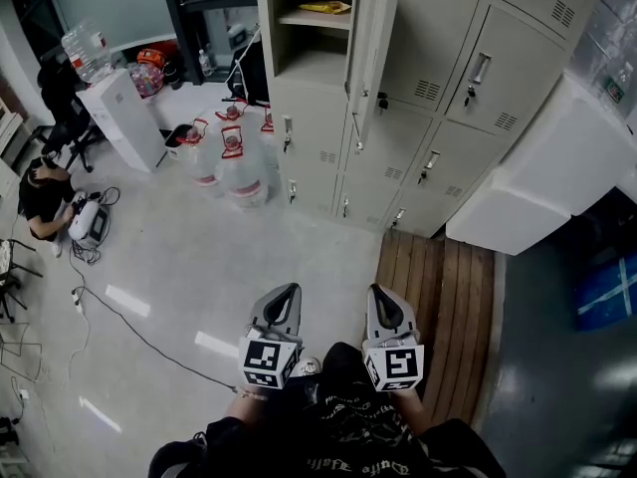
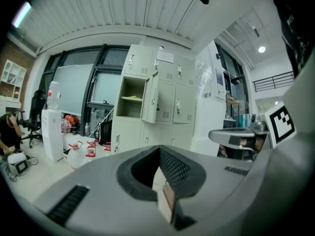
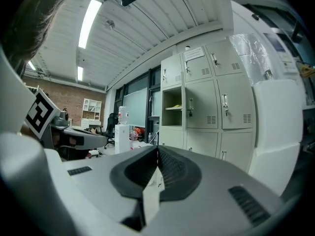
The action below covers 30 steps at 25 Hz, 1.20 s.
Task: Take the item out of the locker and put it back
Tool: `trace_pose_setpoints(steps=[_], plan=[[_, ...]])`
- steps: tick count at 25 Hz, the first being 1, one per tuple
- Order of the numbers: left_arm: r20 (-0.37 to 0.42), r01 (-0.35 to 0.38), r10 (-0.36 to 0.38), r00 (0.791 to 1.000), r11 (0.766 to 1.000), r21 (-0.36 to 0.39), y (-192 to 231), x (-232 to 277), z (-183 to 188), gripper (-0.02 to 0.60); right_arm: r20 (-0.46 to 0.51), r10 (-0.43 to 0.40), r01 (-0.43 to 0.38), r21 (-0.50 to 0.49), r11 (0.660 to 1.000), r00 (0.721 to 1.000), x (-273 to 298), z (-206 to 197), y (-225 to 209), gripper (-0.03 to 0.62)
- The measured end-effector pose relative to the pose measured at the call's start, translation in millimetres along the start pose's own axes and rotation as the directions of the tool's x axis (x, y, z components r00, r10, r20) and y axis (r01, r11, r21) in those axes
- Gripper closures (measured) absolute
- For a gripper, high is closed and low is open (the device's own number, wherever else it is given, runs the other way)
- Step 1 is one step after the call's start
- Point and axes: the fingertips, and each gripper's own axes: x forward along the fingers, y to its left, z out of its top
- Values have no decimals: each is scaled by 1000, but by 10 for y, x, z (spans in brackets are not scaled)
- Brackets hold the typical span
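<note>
I hold both tools low and close to my body, side by side and level with each other, pointing ahead at the lockers and tipped only slightly down. In the head view the left gripper [image 1: 288, 291] and the right gripper [image 1: 379, 290] sit near the bottom of the frame. The left cube [image 1: 267, 362] and the right cube [image 1: 396, 366] face up at the camera. My wrists are tucked in behind the cubes, with the dark sleeves just below them.

Seen along its own jaws, the left gripper [image 2: 159, 149] is closed, pad against pad, with nothing between them. The right gripper [image 3: 157, 149] is the same, jaws together and empty. Each tool shows at the edge of the other's view, so they are near each other but not touching.

The item [image 1: 326, 7], flat and yellow, lies on the shelf [image 1: 311, 19] inside the open locker [image 1: 267, 28], well apart from both tools. Its door [image 1: 368, 48] stands swung out to the right of it.

Between me and the lockers are bare floor [image 1: 229, 267] and some boards [image 1: 438, 297]. Bottles [image 1: 239, 172] stand by the locker base, and a person [image 1: 42, 195] sits far left.
</note>
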Motion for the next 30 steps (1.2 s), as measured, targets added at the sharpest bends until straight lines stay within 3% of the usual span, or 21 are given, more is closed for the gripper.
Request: trace_pose_setpoints(steps=[10,20,30], plan=[[31,-25,26,999,1000,-11,263,545,227,574,35,53,-51,-62,997,998,688,212,-230,589],[66,-92,93,993,996,-21,551,1512,568,574,45,102,-100,-32,994,994,1703,420,-895,589],[69,-157,160,985,986,-46,665,2178,691,574,36,205,-205,-28,978,978,2384,462,-1143,589]])
